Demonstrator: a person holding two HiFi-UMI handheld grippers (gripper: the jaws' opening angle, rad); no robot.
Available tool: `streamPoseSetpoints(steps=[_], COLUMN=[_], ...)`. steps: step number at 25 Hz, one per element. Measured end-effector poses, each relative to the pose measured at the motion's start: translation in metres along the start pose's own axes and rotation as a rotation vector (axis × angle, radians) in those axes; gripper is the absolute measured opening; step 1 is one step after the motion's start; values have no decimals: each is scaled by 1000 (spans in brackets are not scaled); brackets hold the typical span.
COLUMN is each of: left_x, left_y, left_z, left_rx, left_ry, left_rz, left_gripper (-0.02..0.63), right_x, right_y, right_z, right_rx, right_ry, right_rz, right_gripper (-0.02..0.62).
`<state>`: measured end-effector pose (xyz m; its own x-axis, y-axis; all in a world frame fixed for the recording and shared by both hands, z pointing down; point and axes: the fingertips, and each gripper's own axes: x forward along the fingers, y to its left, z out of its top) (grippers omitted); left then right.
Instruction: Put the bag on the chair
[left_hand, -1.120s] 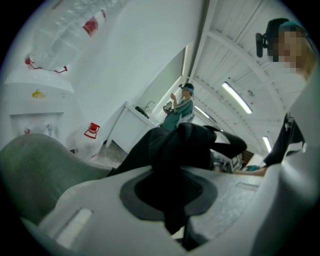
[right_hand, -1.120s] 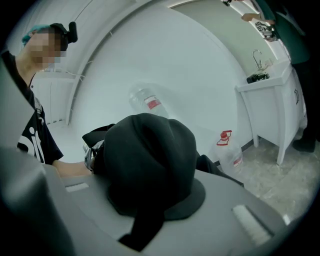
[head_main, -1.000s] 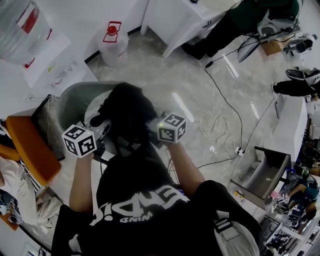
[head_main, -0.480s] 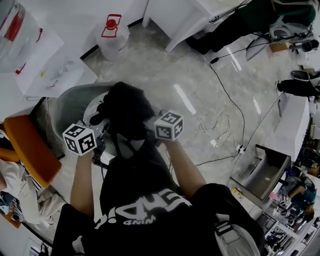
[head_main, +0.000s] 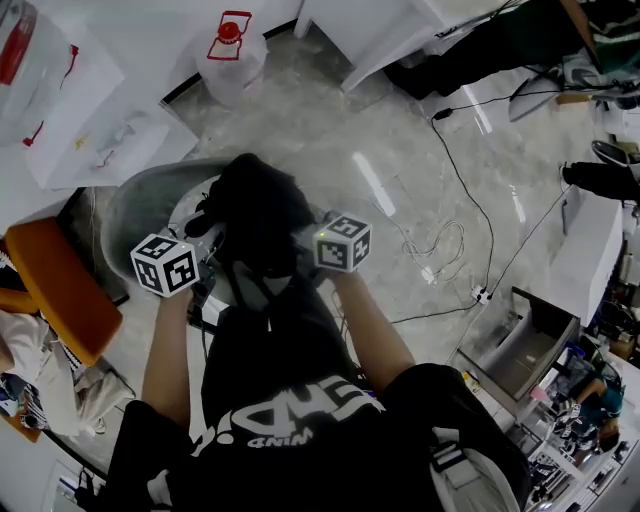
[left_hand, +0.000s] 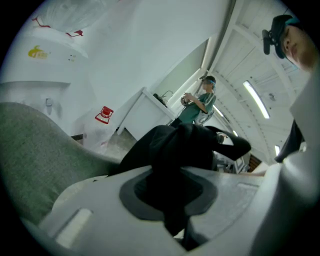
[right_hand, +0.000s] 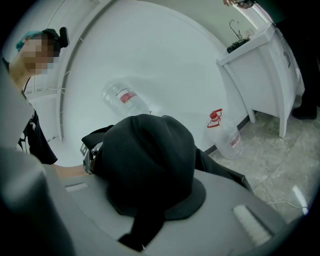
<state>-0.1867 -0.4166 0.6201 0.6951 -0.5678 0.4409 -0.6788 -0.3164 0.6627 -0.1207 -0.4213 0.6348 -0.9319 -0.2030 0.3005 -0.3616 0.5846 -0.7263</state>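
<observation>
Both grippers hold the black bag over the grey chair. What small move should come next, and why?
Probably lower both together a little, jaws closed. The left gripper and right gripper each pinch the bag by its fabric above the chair; whether it rests on the seat I cannot tell.

Lab-like workroom: white benches (head_main: 372, 28), floor cables (head_main: 462, 182), cluttered equipment (head_main: 585, 440).

The pale marbled floor (head_main: 400, 130) fills the middle and upper right of the head view. On it stand a grey chair (head_main: 135, 205) at centre left, a water jug (head_main: 232, 60) at the top and an open grey box (head_main: 525, 345) at lower right. Cables (head_main: 437, 240) trail across it to a power strip (head_main: 482, 296). A black bag (head_main: 255, 205) is over the chair's seat; whether it rests there is unclear.
</observation>
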Motion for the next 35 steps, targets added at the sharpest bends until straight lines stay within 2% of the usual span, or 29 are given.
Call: streamPoseSetpoints(steps=[13, 18, 23, 27, 31, 35], left_x=[30, 32, 22, 10, -8, -28], left_y=[37, 39, 38, 33, 30, 23], left_z=[-21, -22, -25, -29, -35, -35], left_rx=[-46, -27, -23, -22, -20, -25], left_ry=[44, 57, 59, 64, 71, 35], left_rz=[37, 73, 140, 189, 237, 271], left_gripper=[48, 52, 66, 97, 143, 237], right_x=[14, 13, 12, 4, -7, -21], right_y=[-46, -49, -46, -35, -24, -10], right_z=[-27, -29, -33, -37, -40, -42], right_rx=[197, 197, 200, 172, 148, 134], right_ry=[-5, -3, 18, 41, 56, 42], right_rz=[-20, -40, -98, -126, -156, -181], right_gripper=[52, 58, 98, 123, 174, 192])
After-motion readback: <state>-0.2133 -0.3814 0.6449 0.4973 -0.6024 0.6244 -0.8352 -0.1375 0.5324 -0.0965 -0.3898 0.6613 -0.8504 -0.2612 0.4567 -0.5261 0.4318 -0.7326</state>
